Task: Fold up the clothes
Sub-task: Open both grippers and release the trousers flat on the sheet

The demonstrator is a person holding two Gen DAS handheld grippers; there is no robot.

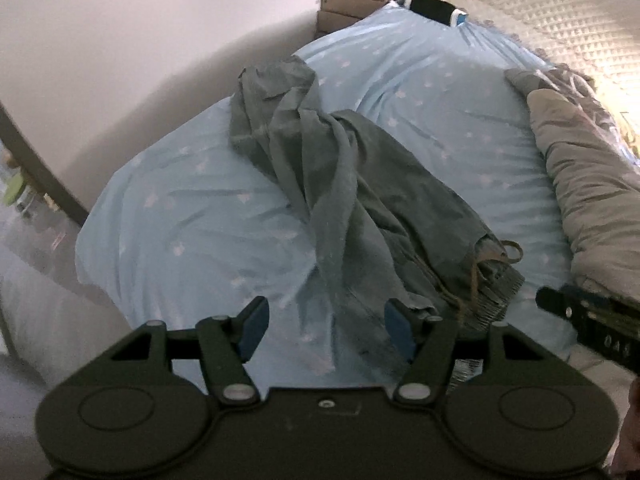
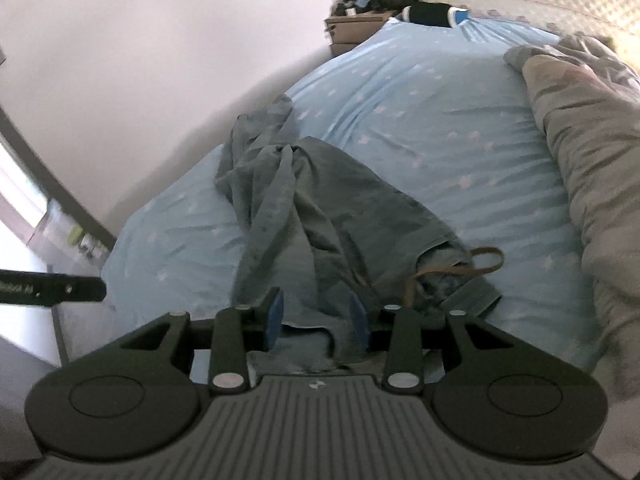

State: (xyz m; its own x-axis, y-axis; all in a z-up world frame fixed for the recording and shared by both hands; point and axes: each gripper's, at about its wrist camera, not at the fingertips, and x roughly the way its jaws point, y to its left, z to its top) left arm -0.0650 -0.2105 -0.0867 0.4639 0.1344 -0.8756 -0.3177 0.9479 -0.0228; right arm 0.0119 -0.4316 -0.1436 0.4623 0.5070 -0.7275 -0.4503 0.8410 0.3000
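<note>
Currently, in the left wrist view, the trousers (image 1: 352, 192) lie crumpled on the bed (image 1: 168, 220), legs twisted over one another and running away from the camera, waistband nearest. The left tongs (image 1: 326, 334) stand spread above the near edge of the trousers, nothing pinched between the pads. The cord (image 1: 502, 256) trails from the waistband on the trousers' right.

Judged step: take hold of the waistband to lift and straighten the garment. Grip each side of the waistband through both layers, clear of the cord, then draw the legs out of their twist before any fold is made.

Right of the trousers lies a grey duvet (image 1: 592, 184); the right tongs' body (image 1: 592, 320) enters at that side. Beyond the trousers, at the bed's far end, sit a black roll (image 1: 434, 8) and a nightstand (image 1: 344, 4).

In the right wrist view, the right tongs (image 2: 317, 320) are partly spread over the trousers (image 2: 320, 216), just left of the waistband opening; cloth shows between the pads, but no pinch can be confirmed. The cord (image 2: 476, 260) loops right of the trousers. The duvet (image 2: 600, 168) crowds the bed (image 2: 440, 128) on that side and limits room to spread the legs flat.
</note>
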